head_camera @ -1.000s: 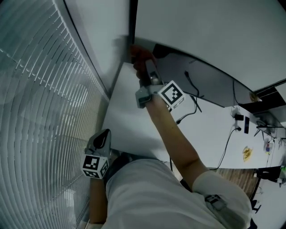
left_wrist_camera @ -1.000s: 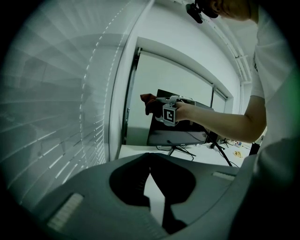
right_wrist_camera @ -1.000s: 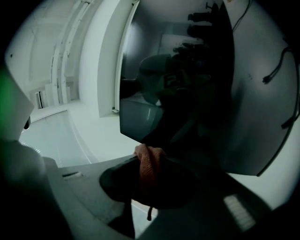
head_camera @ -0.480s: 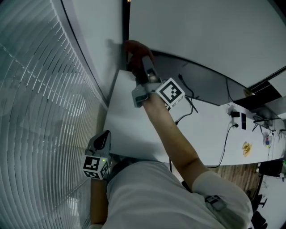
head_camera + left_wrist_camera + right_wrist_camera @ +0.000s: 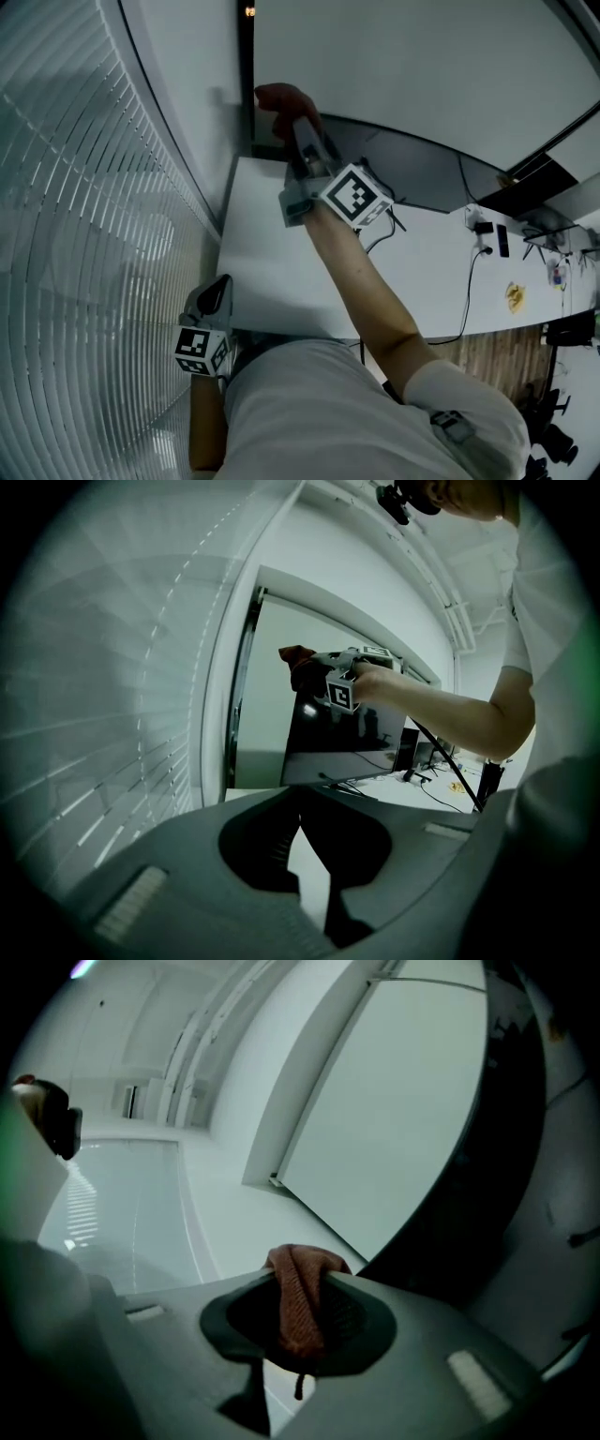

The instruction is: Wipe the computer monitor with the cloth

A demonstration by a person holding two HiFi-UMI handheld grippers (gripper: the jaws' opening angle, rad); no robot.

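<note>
Right now I have the right gripper [image 5: 292,122] up at the monitor [image 5: 349,735], its jaws clamped on the rust-red cloth [image 5: 300,1299]. A bunched fold of the cloth stands out past the fingertips. From the left gripper view, the cloth [image 5: 297,656] sits at the monitor's upper left corner, against the top of the dark screen. The marker cube [image 5: 342,691] hangs just below it, in front of the glass.

My left gripper [image 5: 305,855] is well apart from the monitor, low at the near edge of the white desk [image 5: 272,272] that the monitor stands on. Its jaws are drawn together at the tips with nothing between them.

Black cables [image 5: 469,291] trail over the desk to the right of the monitor. Window blinds [image 5: 75,234] run along its left side.
</note>
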